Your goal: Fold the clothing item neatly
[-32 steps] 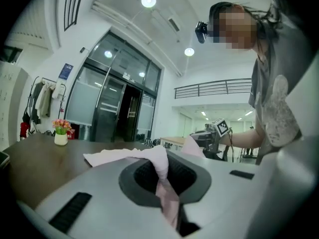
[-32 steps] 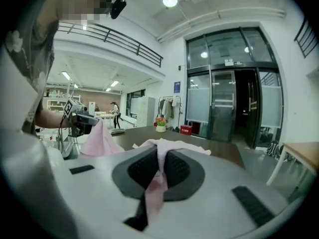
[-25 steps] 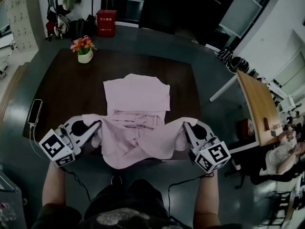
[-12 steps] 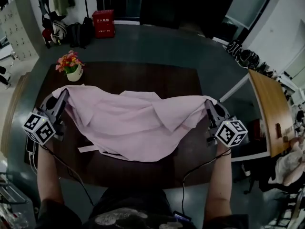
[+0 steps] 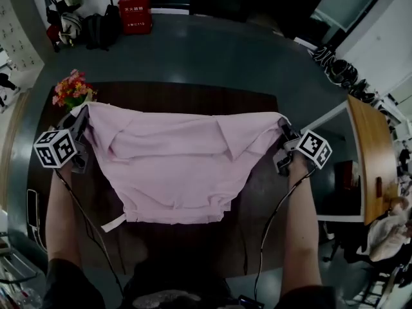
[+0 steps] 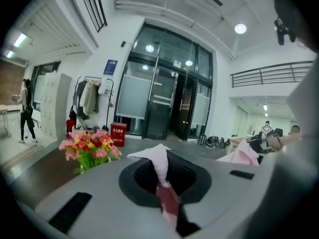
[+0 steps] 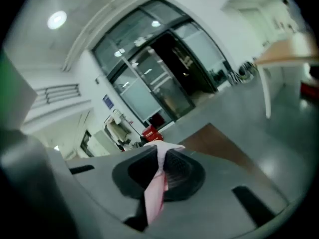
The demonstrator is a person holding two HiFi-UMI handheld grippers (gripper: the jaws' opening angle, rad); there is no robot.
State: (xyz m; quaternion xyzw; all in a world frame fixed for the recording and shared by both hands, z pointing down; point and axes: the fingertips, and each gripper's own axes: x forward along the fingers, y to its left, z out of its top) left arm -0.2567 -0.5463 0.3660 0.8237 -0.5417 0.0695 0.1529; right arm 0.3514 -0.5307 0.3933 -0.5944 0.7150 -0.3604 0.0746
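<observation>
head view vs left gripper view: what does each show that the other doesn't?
Head view only: the pink garment at full spread, stretched from the left tongs to the right tongs, with its lower hem.
Left gripper view only: the left jaws shut on a pinch of that cloth, the glass doors, and a person standing at far left.
Both: the flowers, the red box, the dark table and pink fabric.

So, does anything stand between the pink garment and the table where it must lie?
Nothing visible does. The pink garment hangs over the table, held by the left gripper and right gripper. The flower pot stands at the far left corner, beside the left gripper; the cloth hides the tabletop beneath.
</observation>
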